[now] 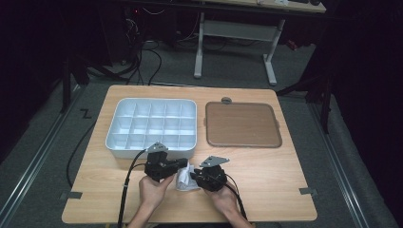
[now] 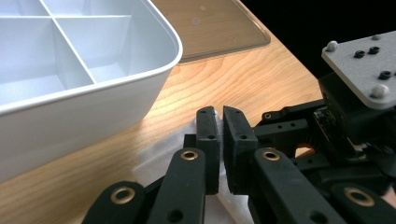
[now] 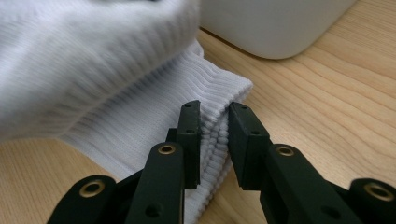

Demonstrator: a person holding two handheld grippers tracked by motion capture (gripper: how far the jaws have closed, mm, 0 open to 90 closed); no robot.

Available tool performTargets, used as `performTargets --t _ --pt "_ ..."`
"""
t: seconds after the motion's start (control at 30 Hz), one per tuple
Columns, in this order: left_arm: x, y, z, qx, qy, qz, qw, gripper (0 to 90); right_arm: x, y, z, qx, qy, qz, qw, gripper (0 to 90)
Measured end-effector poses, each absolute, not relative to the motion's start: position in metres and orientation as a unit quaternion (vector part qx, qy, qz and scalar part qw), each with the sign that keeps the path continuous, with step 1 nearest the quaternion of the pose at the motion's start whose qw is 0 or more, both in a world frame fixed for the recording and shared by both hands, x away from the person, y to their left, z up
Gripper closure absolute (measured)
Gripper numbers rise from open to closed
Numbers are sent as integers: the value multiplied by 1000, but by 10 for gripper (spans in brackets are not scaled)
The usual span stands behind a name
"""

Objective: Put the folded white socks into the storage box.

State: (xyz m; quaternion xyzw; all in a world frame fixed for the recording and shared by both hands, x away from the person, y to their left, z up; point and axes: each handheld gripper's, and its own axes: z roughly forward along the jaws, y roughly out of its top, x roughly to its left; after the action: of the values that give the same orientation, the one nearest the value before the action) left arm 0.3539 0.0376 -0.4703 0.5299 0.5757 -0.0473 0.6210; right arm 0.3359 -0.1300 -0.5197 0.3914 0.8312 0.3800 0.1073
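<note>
On table [image 1: 266,161], one sock [image 1: 184,179], two grippers

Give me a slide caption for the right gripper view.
Right hand-held gripper closing its black jaws on the ribbed cuff of a white knitted sock lying on the wooden table.

White ribbed sock [image 3: 116,93], white tray [image 1: 151,126], brown lid [image 1: 242,124]
</note>
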Motion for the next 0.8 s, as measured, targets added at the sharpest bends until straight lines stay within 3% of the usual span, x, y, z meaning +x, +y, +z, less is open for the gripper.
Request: performTargets --t 0.23,0.8 --pt "354 27 -482 557 568 -12 606 861 337 -123 -519 380 837 381 102 761" --pt "357 18 -492 572 565 10 595 861 334 -144 -510 376 834 392 94 705"
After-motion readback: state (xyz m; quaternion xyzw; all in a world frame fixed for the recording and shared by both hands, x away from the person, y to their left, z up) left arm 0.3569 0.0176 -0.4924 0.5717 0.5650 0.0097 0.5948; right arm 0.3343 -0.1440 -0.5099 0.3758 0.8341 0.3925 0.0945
